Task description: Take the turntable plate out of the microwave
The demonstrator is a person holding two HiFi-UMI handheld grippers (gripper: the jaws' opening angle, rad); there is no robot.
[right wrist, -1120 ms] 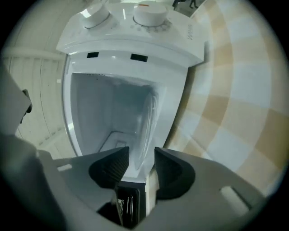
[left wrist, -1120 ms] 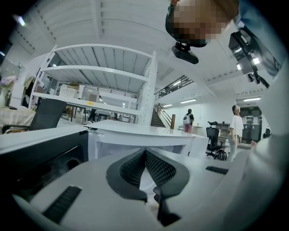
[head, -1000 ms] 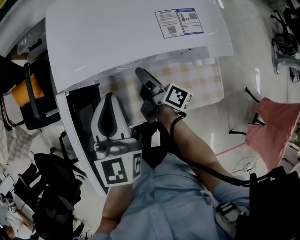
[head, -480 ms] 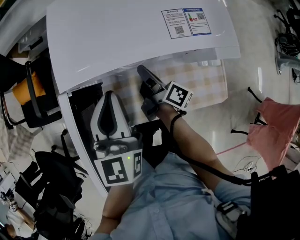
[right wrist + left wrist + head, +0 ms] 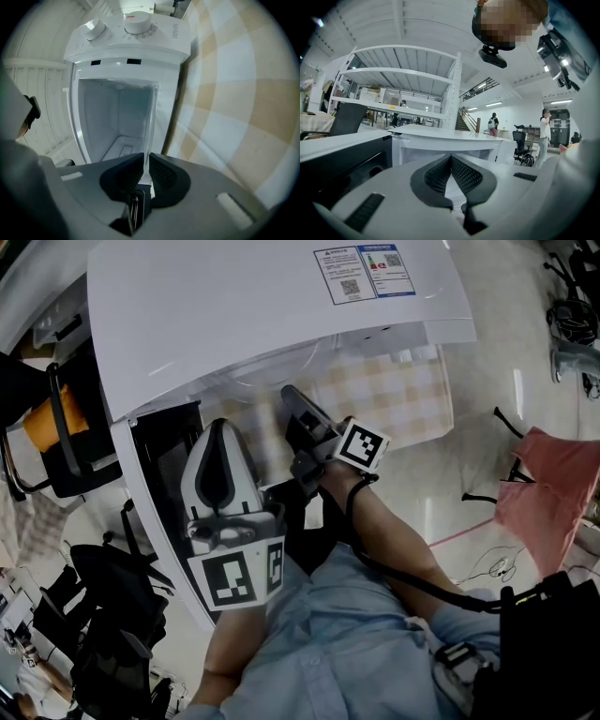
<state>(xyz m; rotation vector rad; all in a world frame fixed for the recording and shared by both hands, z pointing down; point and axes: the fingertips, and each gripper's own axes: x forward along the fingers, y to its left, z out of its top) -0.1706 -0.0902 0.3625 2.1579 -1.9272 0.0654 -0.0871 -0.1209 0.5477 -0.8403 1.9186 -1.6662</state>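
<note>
In the head view, the white microwave (image 5: 262, 306) fills the top of the frame, and its dark door (image 5: 164, 465) hangs open at the left. My left gripper (image 5: 218, 432) sits low at the left, in front of the door. My right gripper (image 5: 292, 397) is in the middle, with its tip at the oven's mouth, over the checked cloth (image 5: 394, 399).

In the left gripper view, the jaws touch at their tips with nothing between them.

In the right gripper view, the jaws have just been closing. They now pinch the edge of the clear turntable plate (image 5: 152, 117), which runs from the jaws up into the open oven.
</note>
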